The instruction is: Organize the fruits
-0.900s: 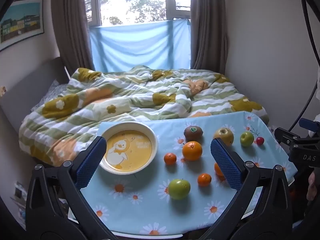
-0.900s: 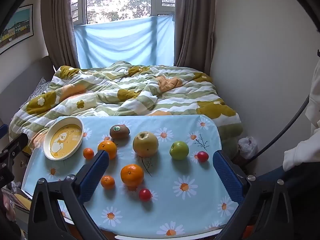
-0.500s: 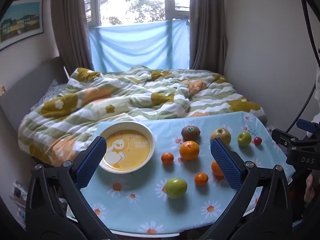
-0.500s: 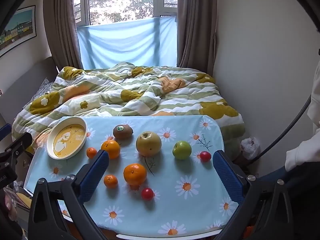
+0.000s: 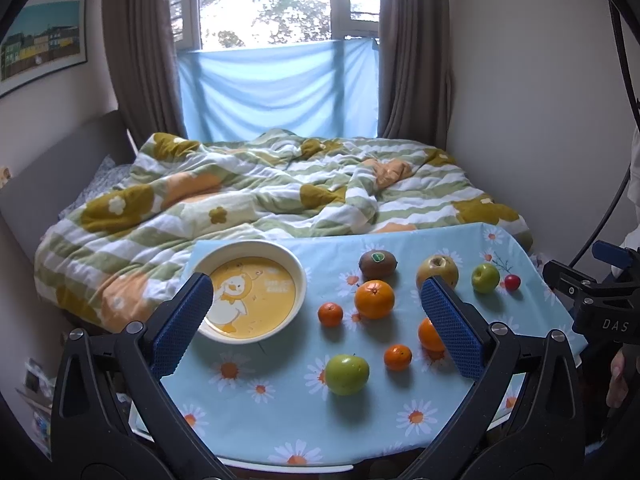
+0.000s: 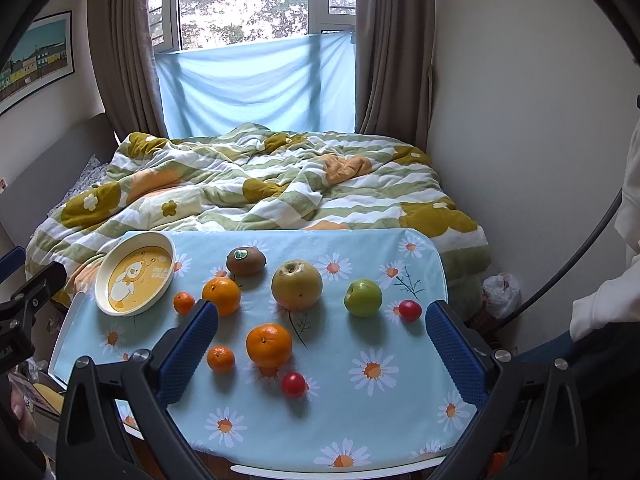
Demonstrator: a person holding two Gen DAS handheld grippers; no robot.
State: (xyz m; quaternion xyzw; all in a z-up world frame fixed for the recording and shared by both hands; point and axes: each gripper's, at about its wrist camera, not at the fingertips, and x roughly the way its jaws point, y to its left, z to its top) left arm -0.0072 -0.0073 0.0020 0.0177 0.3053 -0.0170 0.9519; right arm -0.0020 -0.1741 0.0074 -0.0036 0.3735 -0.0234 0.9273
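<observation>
Both claws, left [image 5: 316,324] and right [image 6: 322,344], spread, empty; four oranges [image 6: 269,345]; two green apples [image 6: 363,297]; one plate [image 6: 105,276]

Desk [image 6: 416,252] covered in matt printed cloth. Plate [image 6: 105,280]: smooth, glossy, ceramic or plastic, cannot tell. Kiwi [image 6: 245,261]: dull, fuzzy skin, glossy sticker. Tomatoes [image 6: 293,384] shiny. Left tool [image 5: 316,324] pads [image 5: 452,328]: blue, knurled, matt; frame black plastic.

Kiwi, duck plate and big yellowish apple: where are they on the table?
kiwi [image 6: 245,261], right wrist view, brown skin below its sticker
duck plate [image 6: 105,276], right wrist view, cream rim
yellowish apple [image 6: 297,289], right wrist view, front
</observation>
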